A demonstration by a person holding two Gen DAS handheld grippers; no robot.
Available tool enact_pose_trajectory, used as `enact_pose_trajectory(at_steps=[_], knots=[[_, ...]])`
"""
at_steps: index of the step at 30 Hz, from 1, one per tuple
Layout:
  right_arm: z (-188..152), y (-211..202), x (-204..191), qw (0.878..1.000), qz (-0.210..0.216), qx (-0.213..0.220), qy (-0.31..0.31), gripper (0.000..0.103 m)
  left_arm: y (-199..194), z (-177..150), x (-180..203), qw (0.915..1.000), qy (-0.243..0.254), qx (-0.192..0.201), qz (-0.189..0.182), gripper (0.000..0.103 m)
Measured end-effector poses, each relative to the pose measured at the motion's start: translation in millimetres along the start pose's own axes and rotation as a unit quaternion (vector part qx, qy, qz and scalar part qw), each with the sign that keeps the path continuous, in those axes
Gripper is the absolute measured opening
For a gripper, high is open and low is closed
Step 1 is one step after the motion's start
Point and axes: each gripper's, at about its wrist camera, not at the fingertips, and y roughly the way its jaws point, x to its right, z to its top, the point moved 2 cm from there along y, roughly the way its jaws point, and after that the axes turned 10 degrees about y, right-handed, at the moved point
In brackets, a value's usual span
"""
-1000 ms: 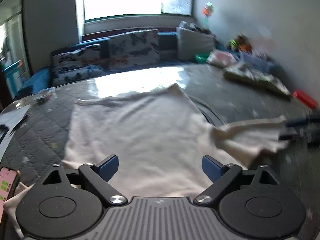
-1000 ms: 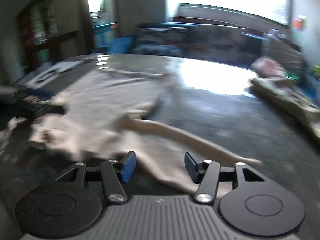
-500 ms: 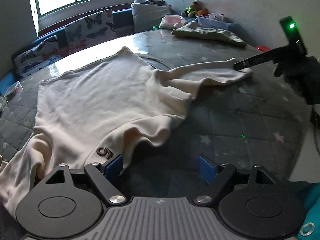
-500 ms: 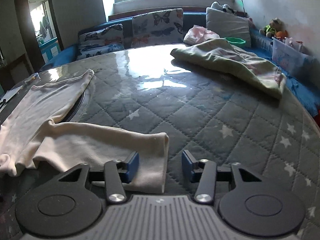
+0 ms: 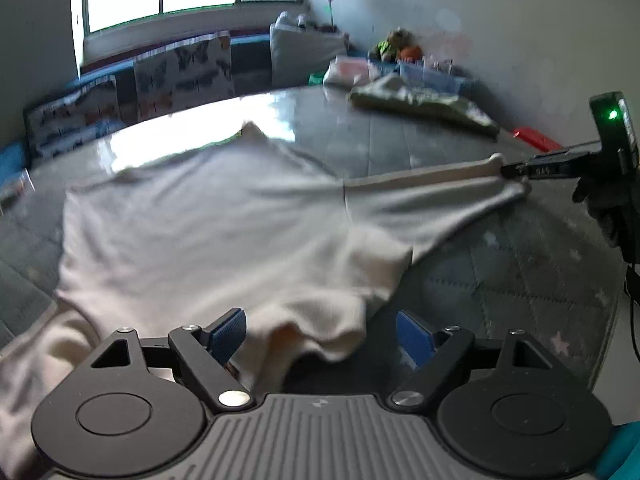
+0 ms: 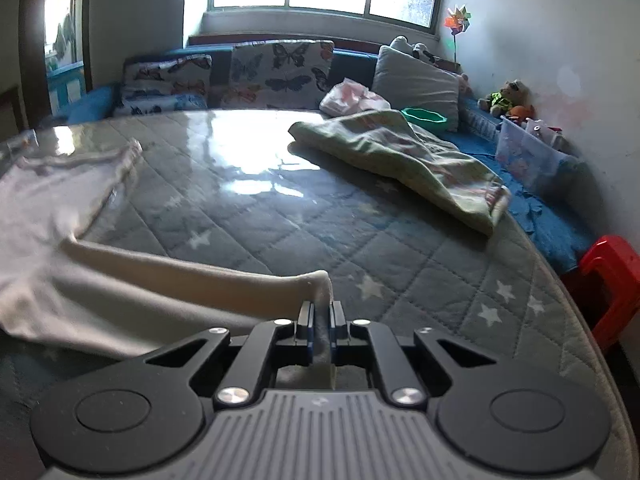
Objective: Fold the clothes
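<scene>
Right wrist view: the cream long-sleeved top (image 6: 60, 208) lies spread on the grey quilted star-patterned table cover (image 6: 360, 248), its body to the left and one sleeve stretched out toward the camera. The right gripper (image 6: 320, 312) has just closed its jaws, and they now stand pressed together, pinching the cuff of that sleeve between the blue pads. No writing on the cloth can be read from here.

From the left wrist view, the same top (image 5: 208, 232) covers the middle of the cover, and its near hem bunches up between the blue pads (image 5: 228, 330) of the left gripper (image 5: 320, 332), whose jaws are spread wide and do not press the cloth. At the right, the right gripper (image 5: 516, 169) pulls the sleeve end taut; a green light glows on its body. This view is blurred, and no label or lettering is legible.

Farther out, a crumpled green blanket (image 6: 400, 156) lies on the far right of the cover. Beyond it stand butterfly-print cushions (image 6: 280, 68), a grey pillow (image 6: 416, 80), a green bowl (image 6: 424, 116), a colourful pinwheel (image 6: 458, 20) and a red stool (image 6: 608, 276).
</scene>
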Motion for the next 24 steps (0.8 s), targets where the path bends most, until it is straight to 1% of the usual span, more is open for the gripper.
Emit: enact_pose_trajectory(at_steps=[2,4,12,18,24], knots=[[-4,3,1,1.0,-0.01,-0.005,-0.005,0.006,-3,-6,0,1.0,-0.001,0.004,0.002,0.085],[-4,6,3,1.0,-0.021,-0.004,-0.007,0.007,-11,-12,-4,0.9998,-0.015,0.013,-0.006,0.086],[1,7,17,0.998,-0.063,0.003,-0.012,0.006,-47,-37,-44,0.9962,-0.073,0.027,0.039,0.087],[0,11,41,0.995,-0.096,-0.004,-0.008,0.006,-70,-55,-75,0.99,-0.112,0.024,0.083,0.087],[-4,11,65,0.991,-0.135,-0.012,-0.006,0.007,-93,-67,-96,0.9798,-0.152,0.033,0.126,0.087]])
